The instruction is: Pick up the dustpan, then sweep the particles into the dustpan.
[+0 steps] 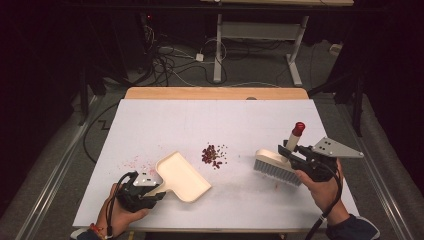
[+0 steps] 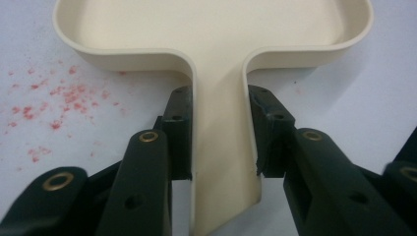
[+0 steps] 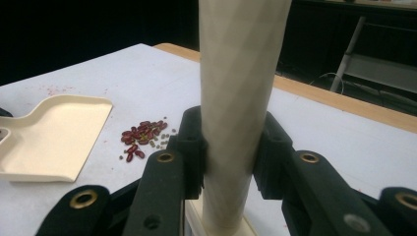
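Red beans point(image 1: 213, 155) heaped mid-surface, between dustpan and brush. Cream dustpan point(image 1: 182, 176) flat on white surface point(image 1: 240, 120), left of beans, handle pinched by left tool point(image 2: 219, 132). Brush point(image 1: 278, 167) right of beans, bristles down, upright handle clamped in right tool point(image 3: 231, 147). Faint red specks point(image 2: 54, 103) beside dustpan.

- In the left gripper view, the dustpan point(image 2: 211, 34) ran off the top edge, so its open front lip went unseen.
- In the right gripper view, the brush handle point(image 3: 238, 98) was cut by the top edge, its bristles hidden below.
- The small greenish bits among the red beans point(image 3: 140, 135) were too small to identify.
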